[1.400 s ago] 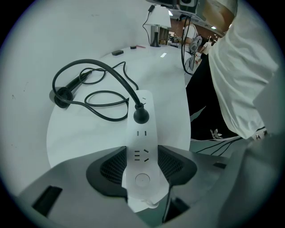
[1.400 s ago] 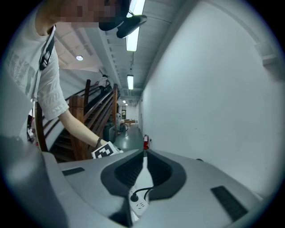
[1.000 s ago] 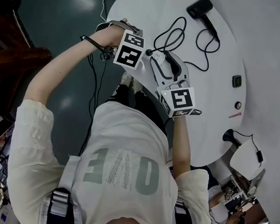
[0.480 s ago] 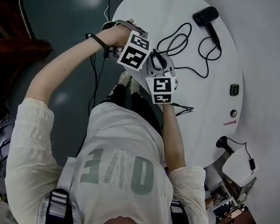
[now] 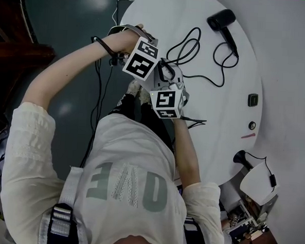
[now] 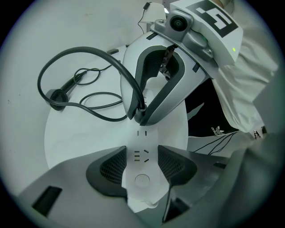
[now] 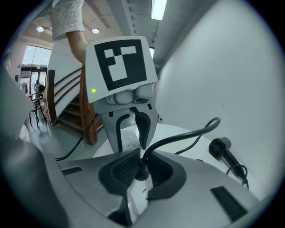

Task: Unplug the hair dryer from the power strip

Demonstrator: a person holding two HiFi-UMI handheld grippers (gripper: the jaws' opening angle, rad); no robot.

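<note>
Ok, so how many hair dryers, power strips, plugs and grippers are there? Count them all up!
hair dryer: 1
power strip: 1
plug: 1
grippers: 2, the left gripper clamped on the power strip, the right gripper with jaws closing on the plug
Total: 5

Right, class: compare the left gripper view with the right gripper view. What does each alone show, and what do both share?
Left gripper view only: a three-slot socket and the person's dark trousers. Right gripper view only: a wooden staircase and a ceiling light. Both: the power strip, the black plug in it, its cord and the hair dryer.
</note>
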